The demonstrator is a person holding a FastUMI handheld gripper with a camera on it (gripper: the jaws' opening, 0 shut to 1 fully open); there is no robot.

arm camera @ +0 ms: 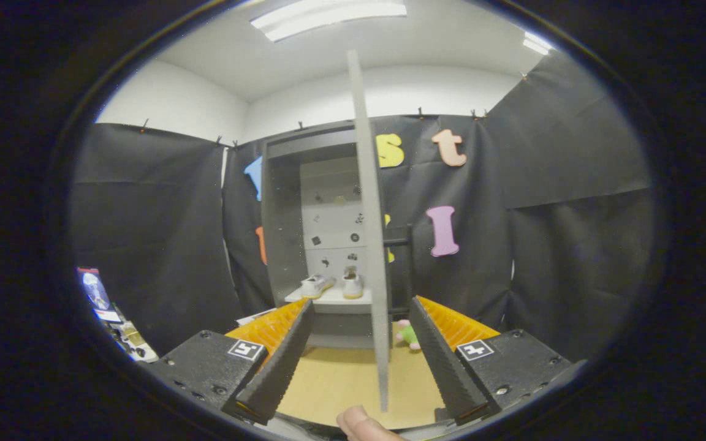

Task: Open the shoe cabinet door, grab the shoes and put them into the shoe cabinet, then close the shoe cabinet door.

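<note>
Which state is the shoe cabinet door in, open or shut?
Open. The door stands edge-on between the open claw fingers, and the shoes inside show.

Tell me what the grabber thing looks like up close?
The gripper has two long wedge-shaped fingers with ridged, saw-like inner faces. Each grows from a blocky black base with screws and a small square black-and-white marker. Ribbed orange panels sit behind the fingers.

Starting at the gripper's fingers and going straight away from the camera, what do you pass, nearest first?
Fingertip → open gripper with the door's near edge between its fingers, untouched → cabinet door, edge-on → wooden floor → cabinet shelf → pair of white shoes → cabinet back wall.
</note>
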